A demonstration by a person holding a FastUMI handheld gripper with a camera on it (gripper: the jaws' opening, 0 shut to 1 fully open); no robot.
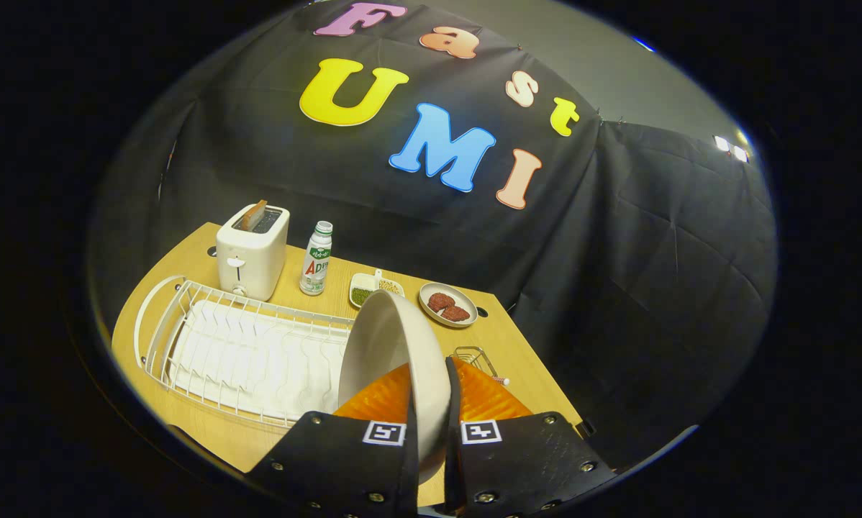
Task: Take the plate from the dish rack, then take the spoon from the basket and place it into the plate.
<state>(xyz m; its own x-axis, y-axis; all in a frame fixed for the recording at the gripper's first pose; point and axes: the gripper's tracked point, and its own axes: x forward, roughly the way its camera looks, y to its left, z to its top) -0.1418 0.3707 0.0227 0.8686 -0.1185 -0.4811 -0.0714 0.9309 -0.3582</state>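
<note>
Gripping the plate (395, 360) on edge between both fingers, the gripper (431, 414) held it upright and clear of the dish rack (251, 352), whose white slots stood empty just to the left; the first step looked all but done, and the next move seemed to call for laying the plate flat on a bare stretch of the wooden table (517, 360) before going for the spoon; the wire basket (476, 357) sat just beyond the fingers, its contents mostly hidden behind the plate; further back stood a toaster (252, 250), a bottle (316, 259), a small divided tray (375, 286) and a dish of reddish food (447, 303); free table near the basket looked tight.
</note>
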